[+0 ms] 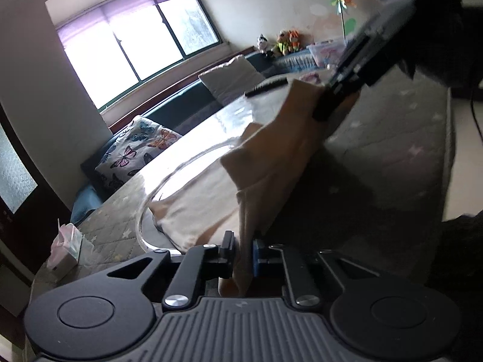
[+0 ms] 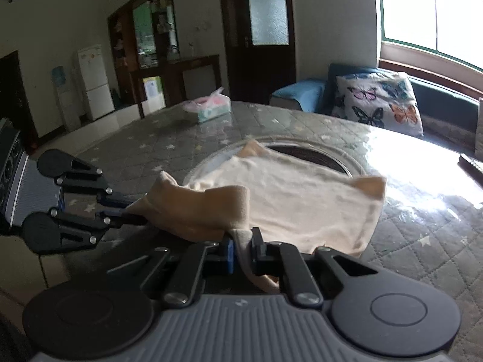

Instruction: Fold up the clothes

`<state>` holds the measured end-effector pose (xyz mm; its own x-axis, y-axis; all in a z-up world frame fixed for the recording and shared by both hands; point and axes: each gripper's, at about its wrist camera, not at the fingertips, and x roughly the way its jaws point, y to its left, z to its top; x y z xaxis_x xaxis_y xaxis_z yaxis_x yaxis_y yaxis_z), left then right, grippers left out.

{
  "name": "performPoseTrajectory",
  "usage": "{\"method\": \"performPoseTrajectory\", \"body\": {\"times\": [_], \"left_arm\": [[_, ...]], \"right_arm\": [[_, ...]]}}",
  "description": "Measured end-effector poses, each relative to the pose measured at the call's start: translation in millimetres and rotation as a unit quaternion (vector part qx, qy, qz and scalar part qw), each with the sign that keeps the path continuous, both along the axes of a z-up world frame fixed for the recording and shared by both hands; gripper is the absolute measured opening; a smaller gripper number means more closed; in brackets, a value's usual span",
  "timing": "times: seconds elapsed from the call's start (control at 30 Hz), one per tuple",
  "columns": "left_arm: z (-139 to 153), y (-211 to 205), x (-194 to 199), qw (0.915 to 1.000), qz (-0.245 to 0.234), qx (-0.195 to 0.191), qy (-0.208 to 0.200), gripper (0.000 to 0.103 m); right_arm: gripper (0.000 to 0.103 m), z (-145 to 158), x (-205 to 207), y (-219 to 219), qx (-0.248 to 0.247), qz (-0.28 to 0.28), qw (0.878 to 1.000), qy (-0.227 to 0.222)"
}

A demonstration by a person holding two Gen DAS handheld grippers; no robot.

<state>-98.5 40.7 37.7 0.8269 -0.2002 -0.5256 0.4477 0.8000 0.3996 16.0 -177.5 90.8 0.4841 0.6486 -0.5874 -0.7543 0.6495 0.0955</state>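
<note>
A cream garment (image 2: 302,199) lies partly on the round table (image 2: 422,235), spread over a glass turntable (image 2: 347,157). Its near edge is lifted off the surface. My right gripper (image 2: 243,246) is shut on one bunched corner of that edge. My left gripper (image 2: 137,211), seen at the left, is shut on the other corner. In the left wrist view the garment (image 1: 271,157) hangs taut between my left gripper (image 1: 244,249) at the bottom and my right gripper (image 1: 324,110) higher at the upper right.
The table (image 1: 392,138) has a grey quilted star cover. A tissue box (image 2: 211,108) sits at its far side and a dark remote (image 1: 265,86) near the window side. A butterfly pillow (image 2: 380,102) rests on the blue sofa beyond.
</note>
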Motion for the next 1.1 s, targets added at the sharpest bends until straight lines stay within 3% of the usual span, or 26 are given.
{"method": "performPoseTrajectory", "body": {"times": [0.17, 0.3, 0.57, 0.8, 1.1], "left_arm": [[31, 1, -31, 0.9996, 0.001, -0.029, -0.003, 0.012], [35, 2, -13, 0.9990, 0.012, -0.042, -0.009, 0.011], [29, 9, 78, 0.9972, 0.047, -0.057, 0.008, 0.011], [-1, 24, 166, 0.9902, 0.097, -0.074, 0.068, 0.011], [-30, 38, 198, 0.9830, 0.131, -0.088, 0.095, 0.012]], "right_arm": [[0.009, 24, -42, -20, 0.017, 0.022, 1.000, 0.002], [0.008, 35, -50, -24, 0.017, 0.027, 0.999, -0.004], [0.008, 26, 34, -3, 0.007, -0.006, 1.000, 0.028], [0.008, -3, 116, 20, -0.014, -0.038, 0.996, 0.077], [0.014, -60, 156, 40, -0.031, -0.075, 0.991, 0.107]]}}
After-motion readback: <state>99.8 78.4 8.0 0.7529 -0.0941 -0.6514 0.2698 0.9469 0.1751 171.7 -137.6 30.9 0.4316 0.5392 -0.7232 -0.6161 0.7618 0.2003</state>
